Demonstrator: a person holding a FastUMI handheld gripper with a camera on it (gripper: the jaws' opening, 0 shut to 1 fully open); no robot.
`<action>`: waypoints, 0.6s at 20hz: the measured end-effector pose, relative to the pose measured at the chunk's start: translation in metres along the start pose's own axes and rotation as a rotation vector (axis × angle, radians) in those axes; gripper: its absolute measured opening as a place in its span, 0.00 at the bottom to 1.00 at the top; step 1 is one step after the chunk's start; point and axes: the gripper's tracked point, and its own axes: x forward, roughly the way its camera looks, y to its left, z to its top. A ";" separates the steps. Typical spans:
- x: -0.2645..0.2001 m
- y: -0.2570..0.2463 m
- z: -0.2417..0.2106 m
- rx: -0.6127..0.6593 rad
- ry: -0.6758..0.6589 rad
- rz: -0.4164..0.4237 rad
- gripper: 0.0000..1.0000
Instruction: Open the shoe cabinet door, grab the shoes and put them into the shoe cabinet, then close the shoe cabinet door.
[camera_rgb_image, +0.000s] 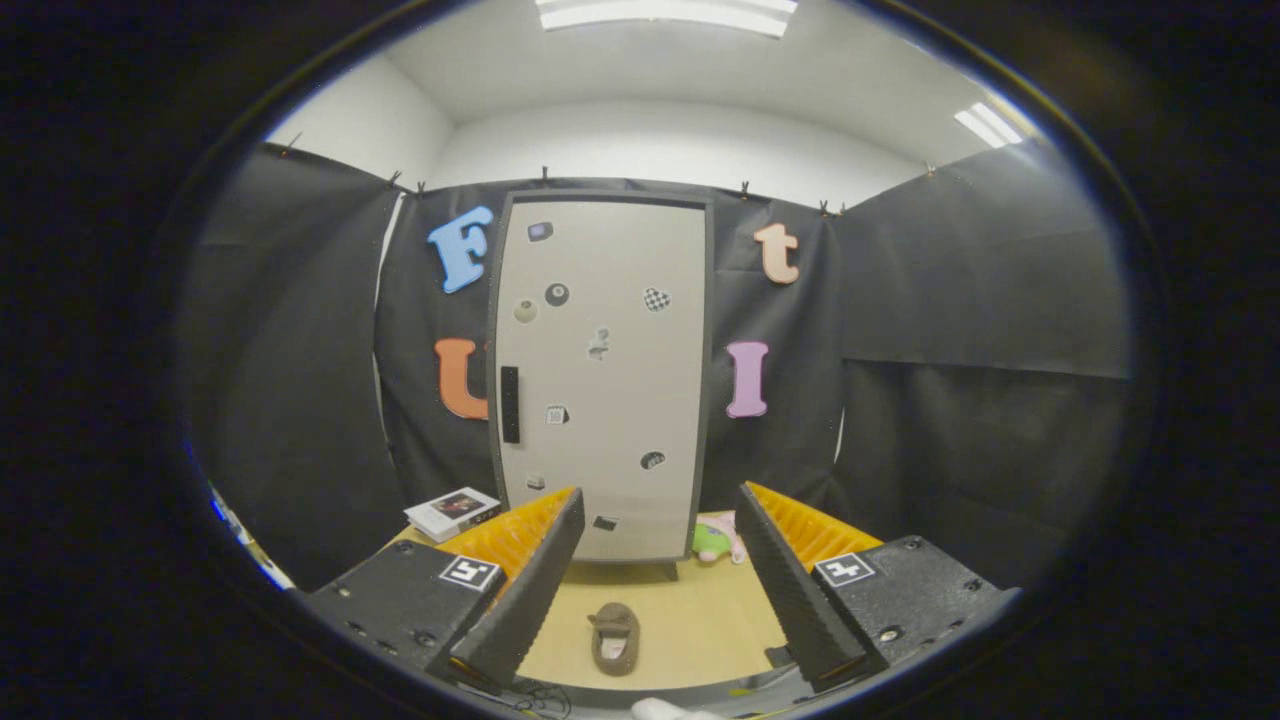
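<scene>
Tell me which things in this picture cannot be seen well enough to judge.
- Cabinet inside: hidden by its shut door, gripper view.
- Stickers on the door: too small to make out.
- Green and pink thing beside the cabinet: partly covered by one finger, unclear what it is.
- Box beside the cabinet: label too small.
- Shoe on the floor: lies between the fingers of the open gripper, untouched; only one is in view.

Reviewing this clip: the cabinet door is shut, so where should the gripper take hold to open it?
Probably the dark vertical handle near the left edge of the cabinet door. It is a narrow upright bar, so the open gripper should come straight on, with one finger on each side of it.
</scene>
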 end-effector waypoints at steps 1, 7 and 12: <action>0.008 0.005 0.000 0.002 0.003 0.004 0.99; 0.079 0.061 -0.002 0.020 0.036 0.089 0.99; 0.161 0.119 0.002 0.026 0.019 0.185 0.99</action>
